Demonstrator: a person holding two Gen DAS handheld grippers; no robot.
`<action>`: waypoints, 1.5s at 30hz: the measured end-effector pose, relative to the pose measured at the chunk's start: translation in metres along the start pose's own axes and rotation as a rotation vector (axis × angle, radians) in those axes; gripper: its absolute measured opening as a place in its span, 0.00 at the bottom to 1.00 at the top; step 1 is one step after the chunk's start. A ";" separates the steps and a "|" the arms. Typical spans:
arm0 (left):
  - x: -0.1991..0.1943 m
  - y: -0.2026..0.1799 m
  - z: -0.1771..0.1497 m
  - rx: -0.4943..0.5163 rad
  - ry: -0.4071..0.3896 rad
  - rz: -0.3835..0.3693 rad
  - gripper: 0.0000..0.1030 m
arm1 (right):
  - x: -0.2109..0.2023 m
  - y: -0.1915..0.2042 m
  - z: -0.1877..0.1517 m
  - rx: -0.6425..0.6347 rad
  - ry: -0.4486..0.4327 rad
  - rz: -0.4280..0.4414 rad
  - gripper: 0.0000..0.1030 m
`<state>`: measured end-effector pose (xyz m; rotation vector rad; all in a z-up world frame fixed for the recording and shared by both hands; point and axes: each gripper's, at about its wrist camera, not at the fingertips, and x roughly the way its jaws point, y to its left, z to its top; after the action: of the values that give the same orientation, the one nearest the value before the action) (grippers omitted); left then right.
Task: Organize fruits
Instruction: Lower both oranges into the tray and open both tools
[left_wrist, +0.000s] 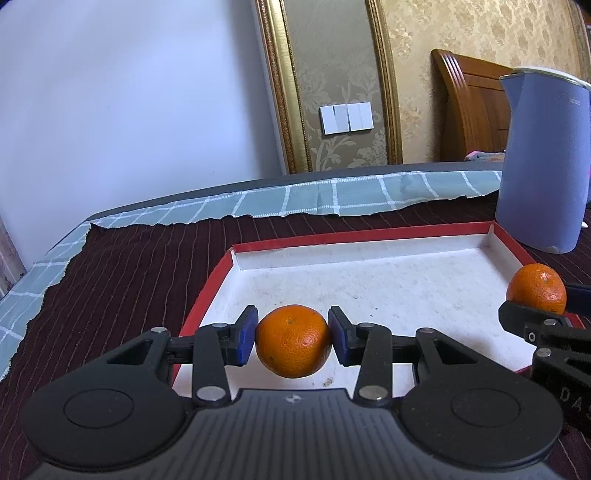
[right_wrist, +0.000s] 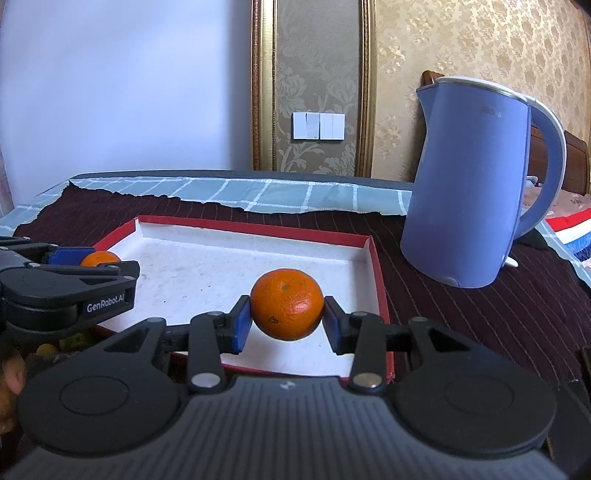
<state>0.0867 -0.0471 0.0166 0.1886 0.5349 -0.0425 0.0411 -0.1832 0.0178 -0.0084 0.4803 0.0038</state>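
Note:
My left gripper (left_wrist: 292, 338) is shut on an orange (left_wrist: 293, 341) and holds it over the near left part of a shallow white tray with a red rim (left_wrist: 369, 236). My right gripper (right_wrist: 287, 314) is shut on a second orange (right_wrist: 287, 303) over the tray's near right part (right_wrist: 258, 225). Each gripper shows in the other's view: the right one with its orange (left_wrist: 537, 290) at the tray's right edge, the left one with its orange (right_wrist: 99, 258) at the tray's left edge.
A blue electric kettle (right_wrist: 476, 188) stands right of the tray on the dark striped cloth (left_wrist: 122, 277). A checked teal cloth (left_wrist: 332, 195) lies along the table's far edge. Small yellowish items (right_wrist: 48, 349) lie at the near left, partly hidden.

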 end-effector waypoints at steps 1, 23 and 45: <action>0.002 0.000 0.000 0.000 0.004 0.001 0.40 | 0.001 0.000 0.001 -0.001 0.000 -0.001 0.38; 0.027 -0.004 0.016 0.009 0.024 0.025 0.40 | 0.017 -0.006 0.013 -0.005 0.007 -0.003 0.38; 0.060 -0.008 0.027 0.015 0.070 0.037 0.40 | 0.048 -0.015 0.025 0.012 0.036 -0.019 0.38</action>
<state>0.1509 -0.0595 0.0078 0.2152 0.6011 -0.0034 0.0949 -0.1974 0.0177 -0.0011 0.5160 -0.0182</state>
